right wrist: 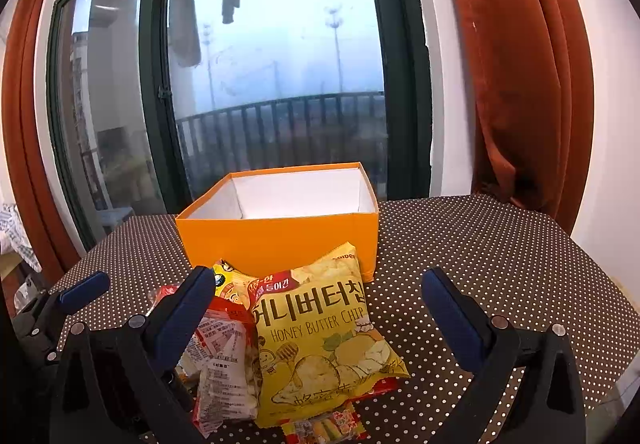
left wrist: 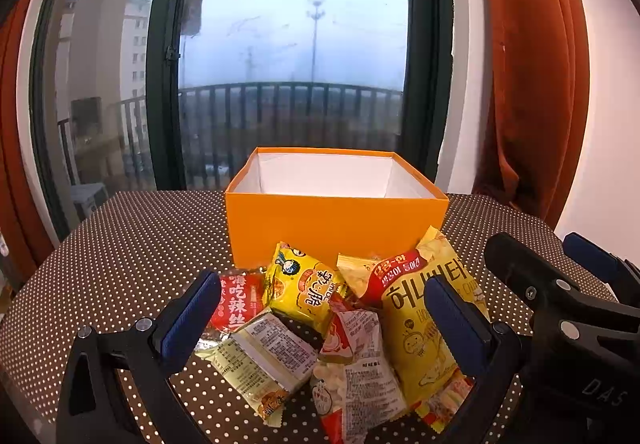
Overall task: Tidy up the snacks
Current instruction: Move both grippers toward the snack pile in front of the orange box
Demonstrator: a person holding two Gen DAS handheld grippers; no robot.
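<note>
Snack packets [left wrist: 320, 336] lay heaped nearest the lens at 6 o'clock on the dotted counter [left wrist: 120, 244], bunched just before the empty orange box [left wrist: 336, 220] at 12 o'clock, likely their destination. Left hand-held gripper [left wrist: 320, 324] and right hand-held gripper [right wrist: 320, 320] both hovered with jaws spread wide, holding nothing, framing the honey butter chip bag [right wrist: 320, 336].

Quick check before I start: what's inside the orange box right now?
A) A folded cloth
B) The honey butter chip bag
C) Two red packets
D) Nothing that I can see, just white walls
D: the orange box shows only bare white inner walls, while the honey butter chip bag and the other packets lie on the table in front of it.
</note>
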